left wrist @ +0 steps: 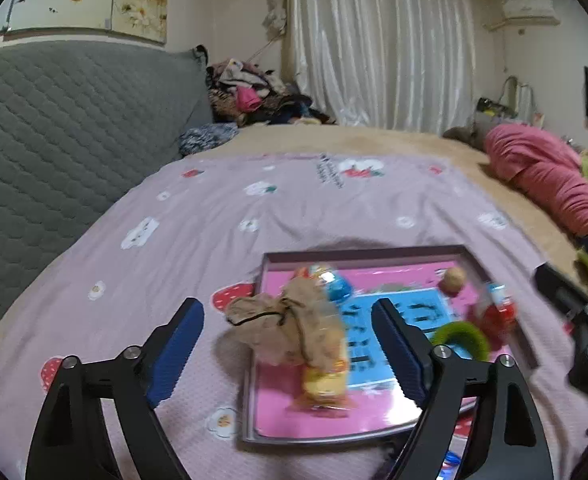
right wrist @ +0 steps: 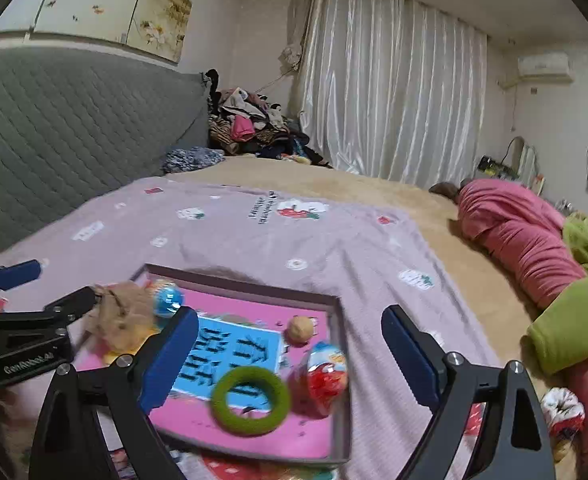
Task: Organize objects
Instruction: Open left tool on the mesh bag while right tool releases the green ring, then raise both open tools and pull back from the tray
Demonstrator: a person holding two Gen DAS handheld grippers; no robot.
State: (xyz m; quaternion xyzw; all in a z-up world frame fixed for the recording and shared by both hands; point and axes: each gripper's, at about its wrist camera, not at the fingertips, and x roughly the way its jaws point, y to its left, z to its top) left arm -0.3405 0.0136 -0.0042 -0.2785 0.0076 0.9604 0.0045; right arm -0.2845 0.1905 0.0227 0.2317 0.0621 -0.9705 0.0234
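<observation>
Left gripper (left wrist: 287,344) hangs spread wide with nothing pinched, poised above the tan drawstring pouch (left wrist: 289,328) at the shallow tray's (left wrist: 364,251) nine o'clock edge. Right gripper (right wrist: 287,354) gapes just as wide and just as empty, over the tray's three o'clock side.

The tray sits on the pink strawberry-print sheet (left wrist: 213,208), and everything for sorting looks to be inside it already. The pouch, though, slumps half across the rim, so I'd say the job now is a tidy: lift clear, don't snag the cord, nudge it fully inside if anything.

Count with me. One pouch. One green ring (right wrist: 250,399) at six o'clock. One red-and-white chocolate egg (right wrist: 326,370) at four o'clock, one blue-capped egg (right wrist: 168,300) at eleven. One small tan ball (right wrist: 300,330) at one o'clock. One yellow packet (left wrist: 324,384) under the pouch, too blurred to name better.

Off at five o'clock from the tray, one stray scrunchie-like bundle (right wrist: 562,408) lies on the bed, perhaps next.
</observation>
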